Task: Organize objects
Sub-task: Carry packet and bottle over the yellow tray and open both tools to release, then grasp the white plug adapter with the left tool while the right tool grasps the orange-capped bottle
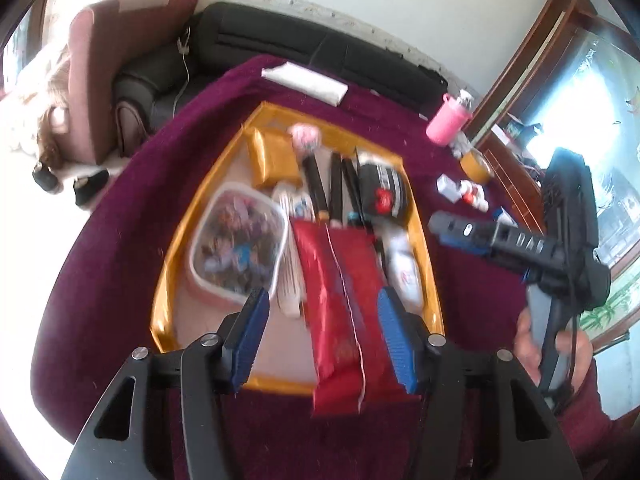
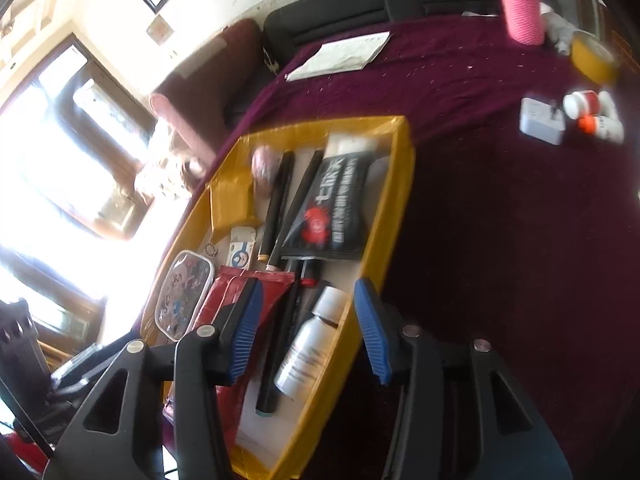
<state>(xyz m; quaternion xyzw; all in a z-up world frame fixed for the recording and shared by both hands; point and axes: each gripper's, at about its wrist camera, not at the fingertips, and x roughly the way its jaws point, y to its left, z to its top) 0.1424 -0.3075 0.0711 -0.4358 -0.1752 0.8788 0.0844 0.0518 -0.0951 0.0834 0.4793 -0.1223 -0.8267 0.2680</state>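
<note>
Step in hand, as judged: seating of the red packet [image 1: 340,300] in the yellow tray [image 1: 424,236] on the purple-covered worktop [image 1: 100,260]. Lay lengthwise in the tray, near end overhanging the near rim onto the cloth. Left claw [image 1: 324,332] spread, pads on either side of the packet and not seen pressing on it. Right claw [image 2: 312,324] spread and empty, hovering above the tray's right wall [image 2: 396,184], silver bottle [image 2: 310,344] below between the jaws. Tray already packed: clear pouch [image 1: 240,244], black sachet [image 2: 332,208], dark pens [image 2: 280,196], gold pack [image 1: 272,156]. Left outside, well apart on the cloth: white box [image 2: 540,120], small bottles [image 2: 588,110], tape roll [image 2: 592,56], pink flask [image 2: 520,8]. Next move, as judged: packet pushed fully inside the rim, then a loose item fetched from the right.
</note>
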